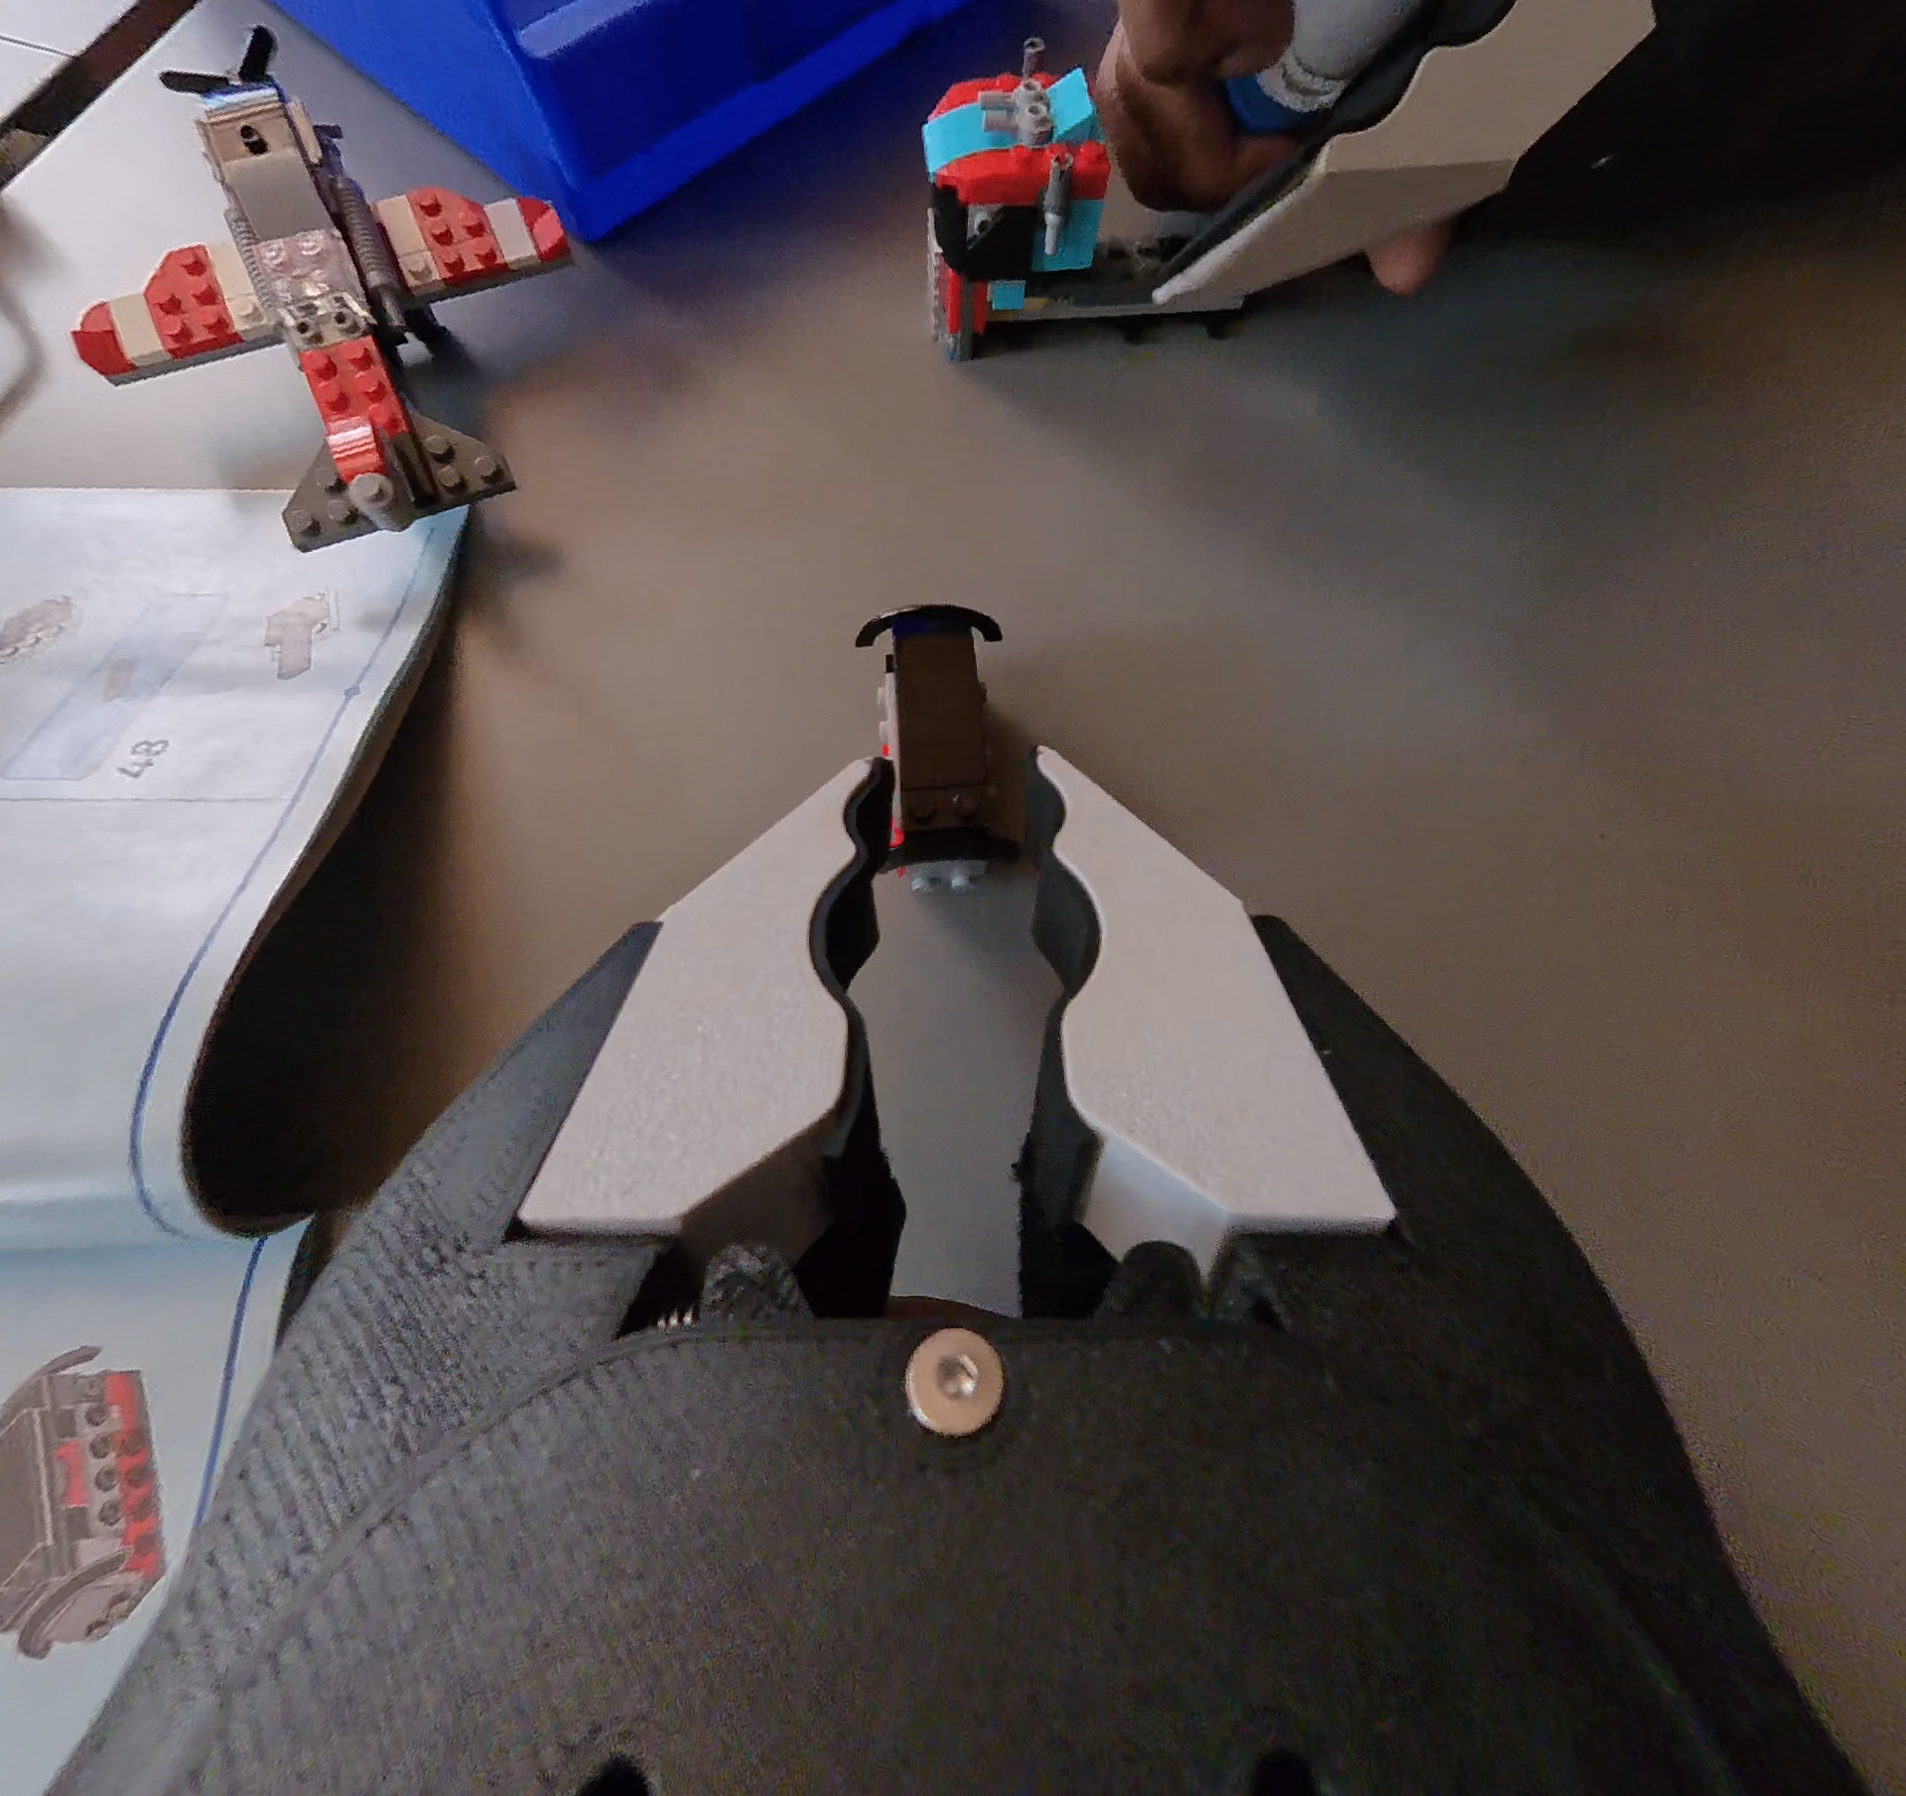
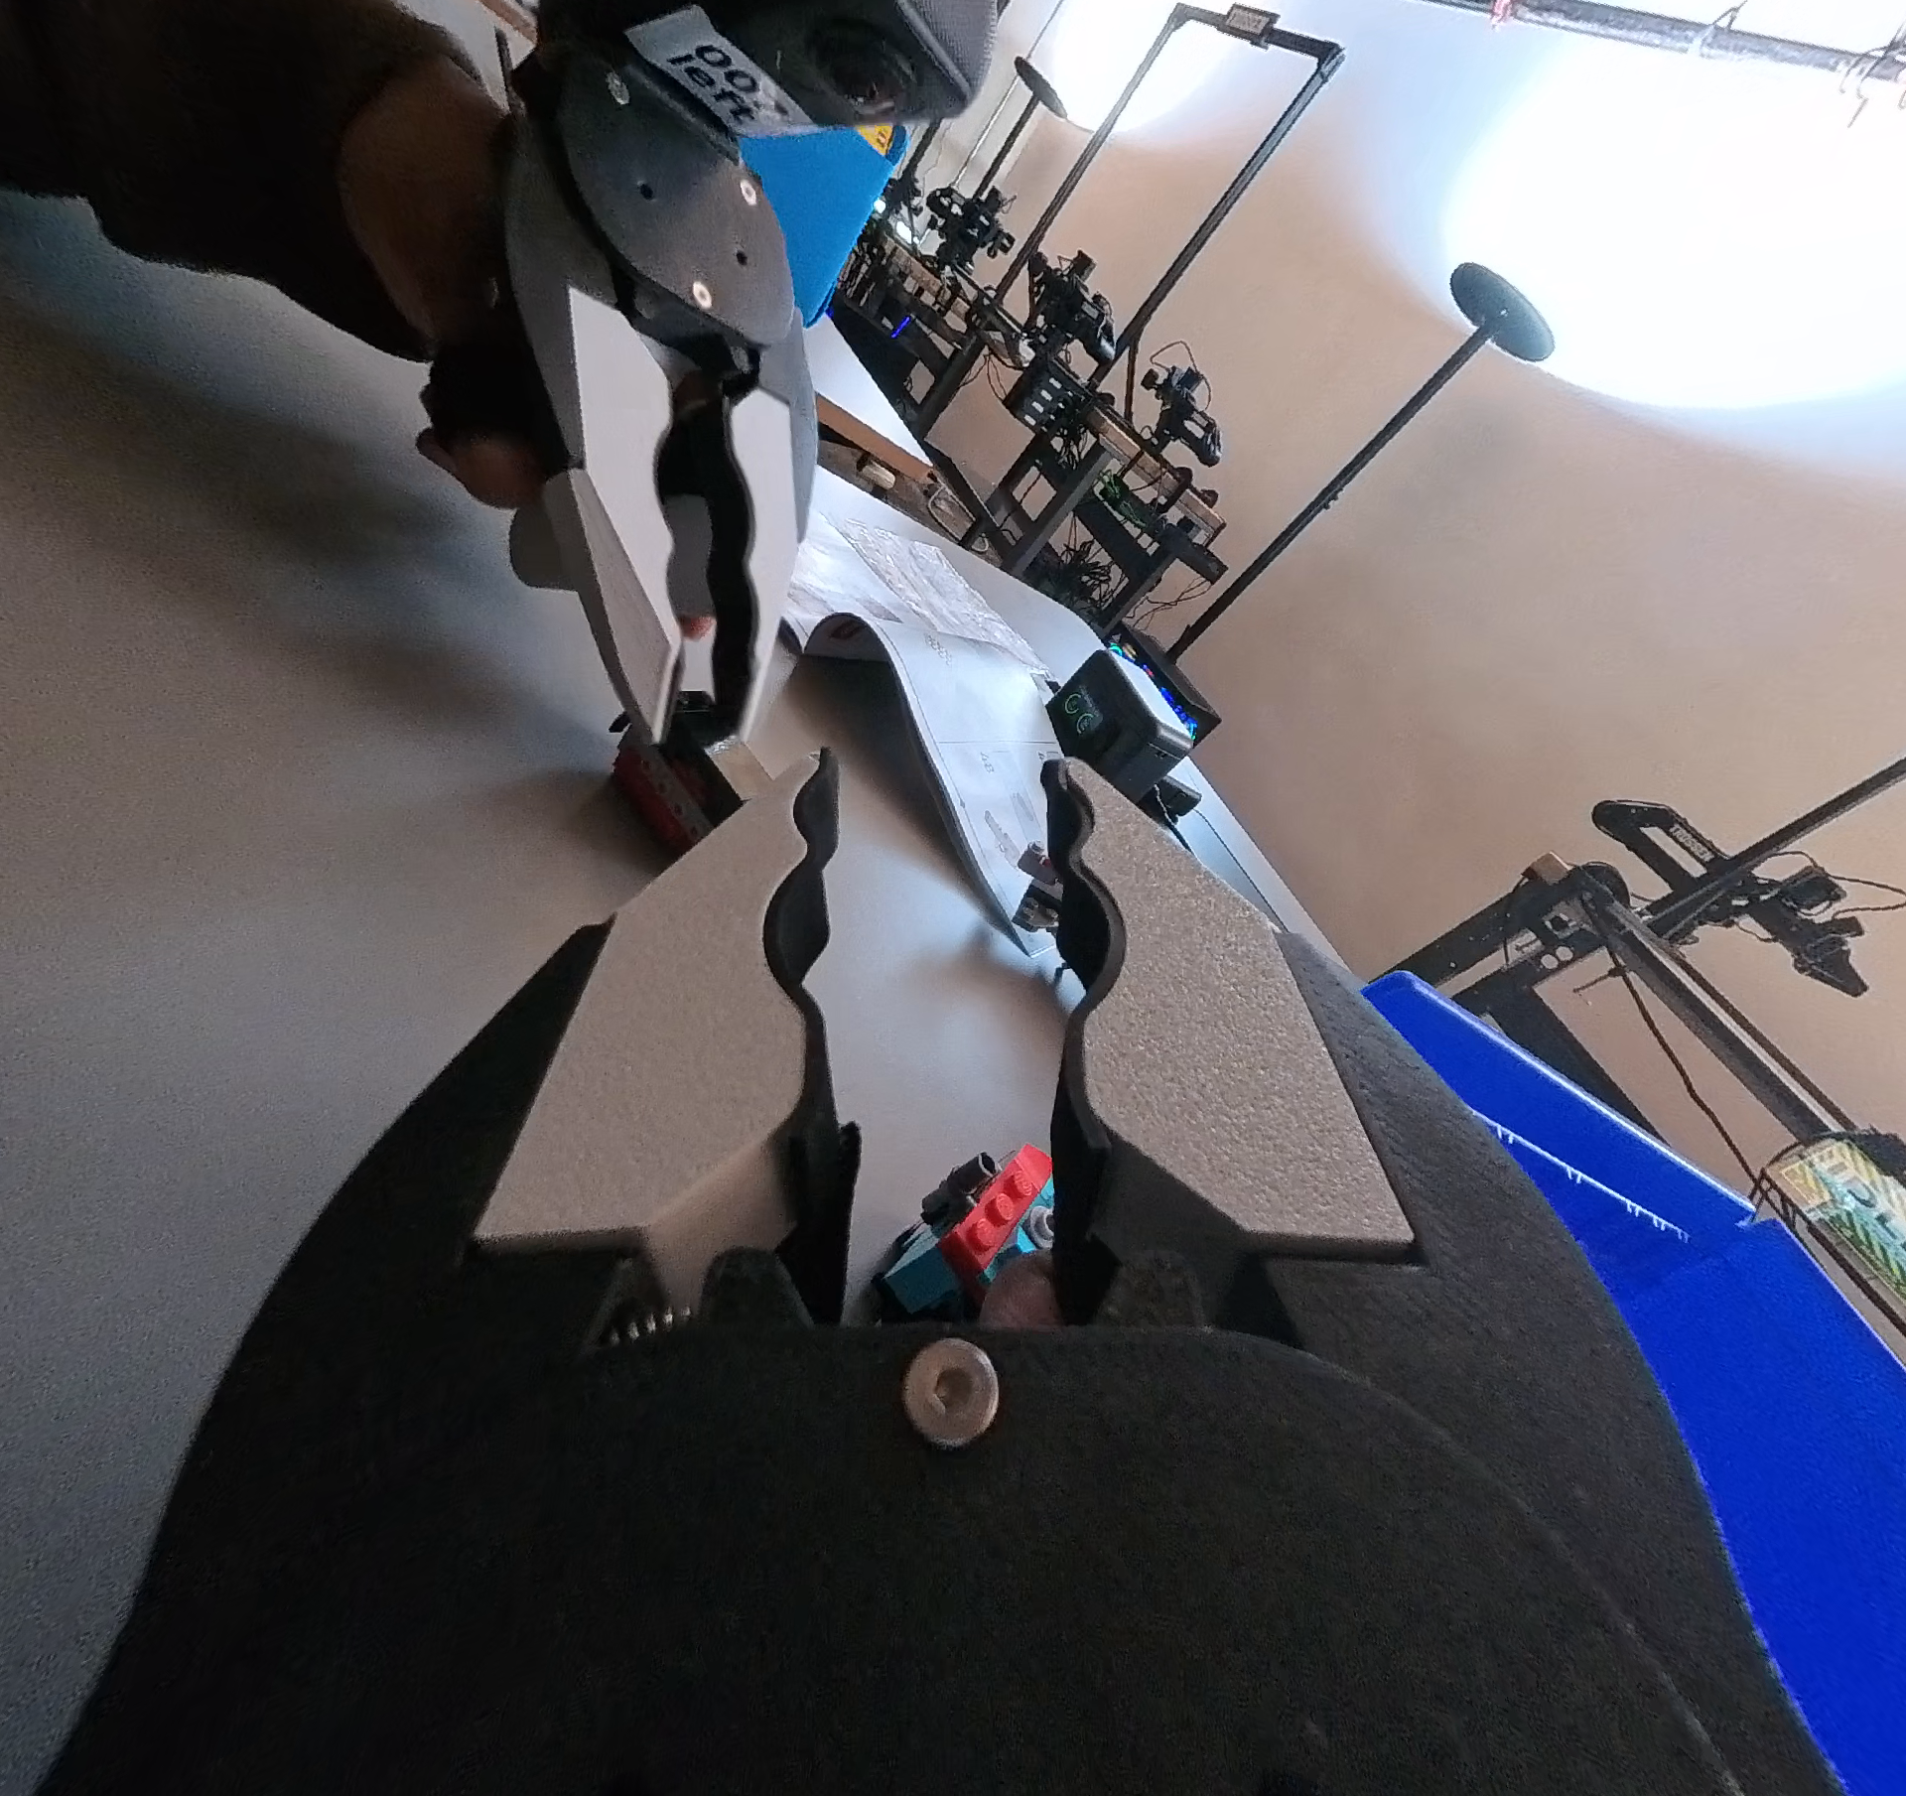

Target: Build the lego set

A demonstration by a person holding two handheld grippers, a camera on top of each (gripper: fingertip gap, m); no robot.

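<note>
left claw (image 1: 954, 798) around small brick assembly (image 1: 937, 736), grip unclear | right claw (image 2: 939, 798) open | blue bin (image 1: 619, 45)

My left gripper (image 1: 954, 787) wore matt, grainy printed plastic; beside it lay a smooth matt table (image 1: 1341, 612), a glossy blue plastic bin (image 1: 619, 96) and a paper booklet (image 1: 155, 818).

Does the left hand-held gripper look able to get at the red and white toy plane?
Probably yes: the toy plane lies ahead to its left with only bare table between, though a small dark brick piece sits between the fingertips of the left hand-held gripper.
</note>
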